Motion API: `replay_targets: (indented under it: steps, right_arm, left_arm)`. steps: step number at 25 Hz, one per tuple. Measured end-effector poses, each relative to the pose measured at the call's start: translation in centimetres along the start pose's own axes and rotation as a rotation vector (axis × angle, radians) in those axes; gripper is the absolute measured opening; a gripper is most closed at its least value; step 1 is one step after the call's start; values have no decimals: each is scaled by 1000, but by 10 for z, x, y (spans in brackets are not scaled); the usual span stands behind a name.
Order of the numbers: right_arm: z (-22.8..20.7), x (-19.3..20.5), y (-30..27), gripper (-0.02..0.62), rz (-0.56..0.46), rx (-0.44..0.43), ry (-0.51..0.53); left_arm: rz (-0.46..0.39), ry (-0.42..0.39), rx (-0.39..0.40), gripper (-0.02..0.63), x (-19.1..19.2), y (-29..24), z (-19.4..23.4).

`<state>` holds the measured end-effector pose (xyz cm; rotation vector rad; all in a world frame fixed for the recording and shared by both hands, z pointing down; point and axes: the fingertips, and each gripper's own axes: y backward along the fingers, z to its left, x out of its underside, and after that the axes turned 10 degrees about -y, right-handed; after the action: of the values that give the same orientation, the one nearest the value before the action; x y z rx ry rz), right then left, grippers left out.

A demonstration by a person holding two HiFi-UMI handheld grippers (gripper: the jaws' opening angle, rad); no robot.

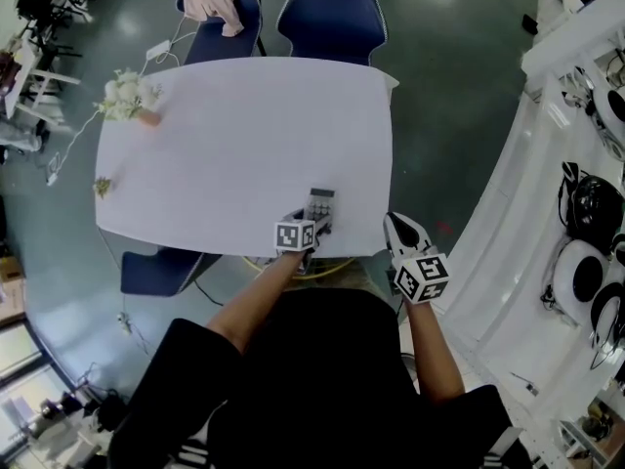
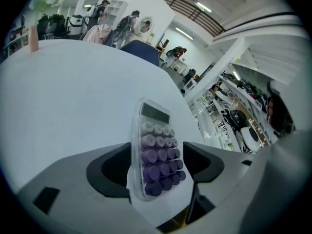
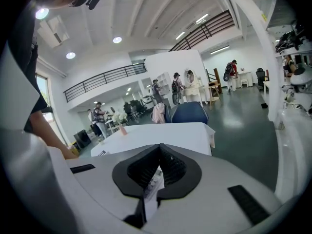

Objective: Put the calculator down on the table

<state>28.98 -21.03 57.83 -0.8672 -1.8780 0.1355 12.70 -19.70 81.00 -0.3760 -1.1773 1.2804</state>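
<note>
1. Black short-sleeved top (image 1: pixel 322 360); white stripes (image 1: pixel 190 453) low down, perhaps on trousers.
2. Left gripper (image 1: pixel 312 229) and right gripper (image 1: pixel 398 225): white shells, black ribbed fingers (image 3: pixel 139 169), black-and-white marker cubes (image 1: pixel 295 234).

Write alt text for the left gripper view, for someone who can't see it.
A clear-cased calculator with round purple keys lies flat on the white table between the open grey jaws of the left gripper. Beyond the table are a blue chair and distant people.
</note>
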Motion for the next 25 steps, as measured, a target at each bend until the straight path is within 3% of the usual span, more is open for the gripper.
replay_targets:
  steps: [6,11,16,20,25]
  right_arm:
    - [10,-4,14,-3,-76,58,-54]
    - [48,-10,14,-3,-137,97,-32]
    - [103,-17,5,-3,-192,151,38]
    - [157,-20,-1,-3,-249,110,67]
    - [218,-10,-12,-3,-256,52,138]
  left_arm:
    - [-45,-56,98,311,-2,27,5]
    - [-162,-135,138,311,-24,100,13]
    - [-367,-189,118,310,-44,199,29]
    - [-542,-251,100,299,-48,282,36]
    - [-718,-294,37,198,-42,368,52]
